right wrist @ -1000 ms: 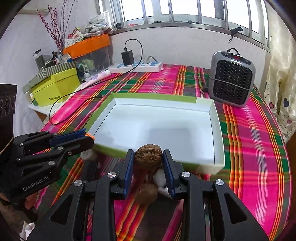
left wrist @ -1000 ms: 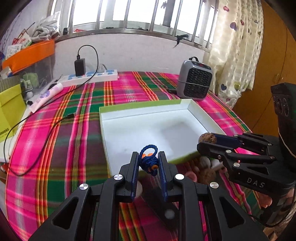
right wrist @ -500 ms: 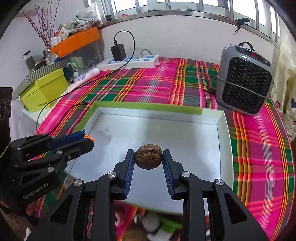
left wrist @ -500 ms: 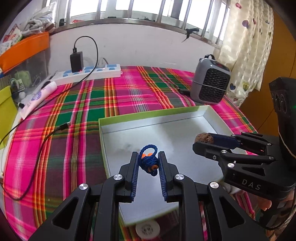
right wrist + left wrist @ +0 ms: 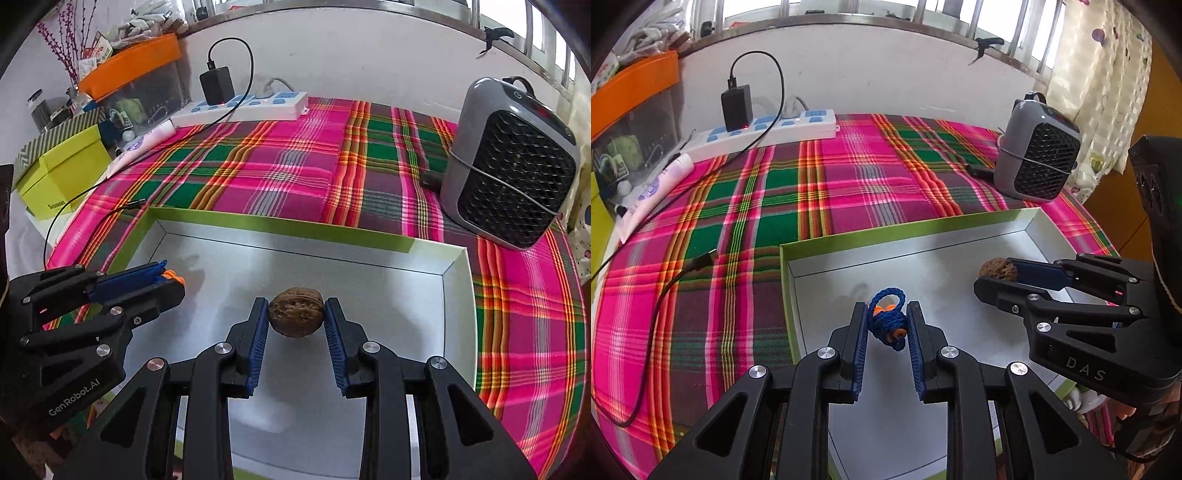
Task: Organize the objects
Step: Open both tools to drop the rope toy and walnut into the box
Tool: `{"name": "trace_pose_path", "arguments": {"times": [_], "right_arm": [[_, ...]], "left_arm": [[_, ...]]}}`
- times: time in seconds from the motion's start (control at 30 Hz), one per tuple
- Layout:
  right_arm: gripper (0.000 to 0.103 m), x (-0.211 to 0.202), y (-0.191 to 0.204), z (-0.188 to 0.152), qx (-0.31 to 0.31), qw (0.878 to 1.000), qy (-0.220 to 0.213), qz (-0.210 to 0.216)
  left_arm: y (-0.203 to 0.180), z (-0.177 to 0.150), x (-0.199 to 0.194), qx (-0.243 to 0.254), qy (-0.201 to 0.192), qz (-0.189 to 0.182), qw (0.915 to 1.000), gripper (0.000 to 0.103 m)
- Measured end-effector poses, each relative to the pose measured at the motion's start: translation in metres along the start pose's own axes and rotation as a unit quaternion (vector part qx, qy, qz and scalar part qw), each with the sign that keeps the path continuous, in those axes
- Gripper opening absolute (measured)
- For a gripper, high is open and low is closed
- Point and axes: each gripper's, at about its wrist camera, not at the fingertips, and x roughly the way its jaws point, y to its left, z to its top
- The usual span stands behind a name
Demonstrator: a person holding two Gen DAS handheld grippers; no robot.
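A shallow white box with green outer walls (image 5: 820, 245) (image 5: 280, 227) lies on the plaid tablecloth. My left gripper (image 5: 886, 325) is shut on a small blue cord bundle with orange beads (image 5: 886, 323) and hangs over the box's left half. To its right, my right gripper (image 5: 296, 314) (image 5: 997, 275) is shut on a brown walnut (image 5: 295, 312) (image 5: 997, 266), held above the box floor. In the right wrist view the left gripper (image 5: 168, 277) shows at the left with an orange tip between its blue pads.
A grey fan heater (image 5: 1038, 162) (image 5: 509, 177) stands behind the box at the right. A white power strip (image 5: 757, 134) with a black charger and trailing cable lies at the back. A yellow box (image 5: 62, 173) and clutter sit far left. Small objects lie by the near edge (image 5: 1078, 398).
Both grippers have moved forward from the small objects at the table's near edge to over the white box, each still holding its object. The box now fills the lower view.
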Motion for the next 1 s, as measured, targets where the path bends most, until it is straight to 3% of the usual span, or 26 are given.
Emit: {"name": "trace_pose_path", "arguments": {"times": [0.57, 0.63, 0.8, 1.0], "right_arm": [[0.032, 0.008, 0.0, 0.001, 0.004, 1.0, 0.009, -0.011], [0.034, 0.007, 0.0, 0.001, 0.005, 1.0, 0.011, -0.007], [0.041, 0.003, -0.002, -0.001, 0.015, 1.0, 0.005, -0.007], [0.051, -0.004, -0.005, -0.004, 0.023, 1.0, -0.003, -0.008]], "left_arm": [[0.001, 0.004, 0.005, -0.001, 0.001, 0.011, 0.9999, 0.024], [0.001, 0.004, 0.005, -0.001, 0.001, 0.009, 1.0, 0.026], [-0.003, 0.004, 0.001, 0.007, -0.006, 0.011, 0.9999, 0.048], [0.001, 0.002, -0.007, -0.005, -0.007, 0.005, 0.9999, 0.051]]}}
